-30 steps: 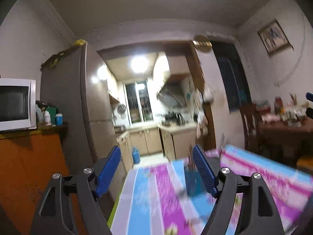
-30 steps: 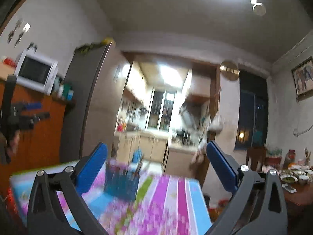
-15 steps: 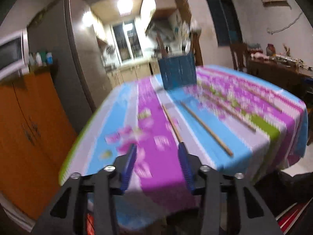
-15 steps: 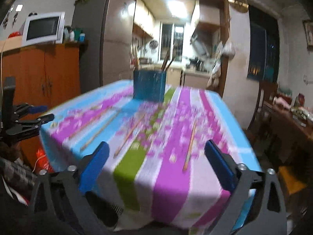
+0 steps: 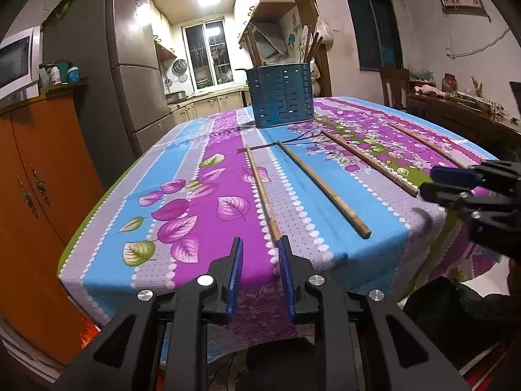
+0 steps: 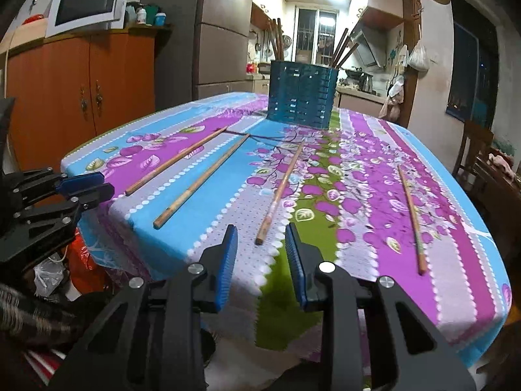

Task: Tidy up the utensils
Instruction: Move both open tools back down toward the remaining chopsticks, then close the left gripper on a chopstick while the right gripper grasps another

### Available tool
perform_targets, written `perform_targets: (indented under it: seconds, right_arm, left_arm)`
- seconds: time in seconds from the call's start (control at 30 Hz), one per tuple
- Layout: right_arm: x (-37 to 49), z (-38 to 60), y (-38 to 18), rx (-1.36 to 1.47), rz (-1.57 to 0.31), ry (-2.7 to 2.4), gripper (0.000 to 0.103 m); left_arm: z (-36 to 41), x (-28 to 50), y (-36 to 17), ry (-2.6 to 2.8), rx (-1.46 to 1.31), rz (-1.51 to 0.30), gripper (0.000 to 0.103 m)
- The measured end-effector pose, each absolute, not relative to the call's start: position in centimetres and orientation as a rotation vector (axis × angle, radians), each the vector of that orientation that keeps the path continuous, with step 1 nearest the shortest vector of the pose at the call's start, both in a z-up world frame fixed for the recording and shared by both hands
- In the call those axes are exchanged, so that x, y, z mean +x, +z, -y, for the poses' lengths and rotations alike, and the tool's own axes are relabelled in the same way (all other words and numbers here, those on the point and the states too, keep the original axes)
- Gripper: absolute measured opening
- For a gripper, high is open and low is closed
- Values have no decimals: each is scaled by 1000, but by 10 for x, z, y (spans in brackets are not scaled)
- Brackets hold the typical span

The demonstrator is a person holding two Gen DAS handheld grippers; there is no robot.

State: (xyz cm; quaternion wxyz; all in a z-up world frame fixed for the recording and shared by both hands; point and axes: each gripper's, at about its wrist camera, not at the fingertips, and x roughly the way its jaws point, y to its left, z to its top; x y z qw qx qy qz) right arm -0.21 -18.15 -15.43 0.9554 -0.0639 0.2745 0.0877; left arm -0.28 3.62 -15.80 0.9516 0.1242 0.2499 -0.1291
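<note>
Several wooden chopsticks lie apart on the flowered tablecloth (image 5: 182, 195). A blue slotted holder (image 5: 280, 99) with dark chopsticks standing in it is at the far end; it also shows in the right wrist view (image 6: 301, 93). My left gripper (image 5: 260, 254) is open and empty at the near table edge, its tips just short of the leftmost chopstick (image 5: 260, 189). My right gripper (image 6: 260, 244) is open and empty, just short of the third chopstick (image 6: 280, 189). The second chopstick (image 6: 202, 179) and the rightmost one (image 6: 411, 215) lie to either side.
An orange cabinet (image 5: 32, 179) with a microwave (image 6: 88, 5) stands left of the table. A grey fridge (image 5: 130, 65) is behind it. A chair (image 6: 472, 150) and a cluttered side table (image 5: 462, 104) are on the right. The kitchen lies beyond.
Both grippers tilted down from facing the room to facing the table, and drew up to its near edge. Both sets of jaws have narrowed but stay open.
</note>
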Motion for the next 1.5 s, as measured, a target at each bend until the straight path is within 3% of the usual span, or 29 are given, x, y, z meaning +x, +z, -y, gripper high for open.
perform_targets:
  seconds: [0.43, 0.57, 0.73, 1.0, 1.1, 1.5]
  right_arm:
    - [16, 177, -160, -118, -597, 106, 29]
    - [22, 180, -161, -84, -599, 85, 28]
    - [21, 183, -163, -47, -597, 67, 14]
    - [15, 180, -166, -60, -566, 47, 13]
    - [14, 179, -167, -58, -557, 63, 6]
    - [3, 184, -151, -46, -501, 76, 5]
  left_arm:
    - [-25, 17, -166, -250, 253, -489, 24]
    - [-27, 18, -167, -260, 209, -488, 18]
    - [-28, 16, -168, -273, 185, -477, 13]
    - [-23, 13, -171, -256, 204, -446, 12]
    - [-22, 13, -172, -259, 205, -439, 10]
    - [-27, 10, -165, -255, 207, -434, 7]
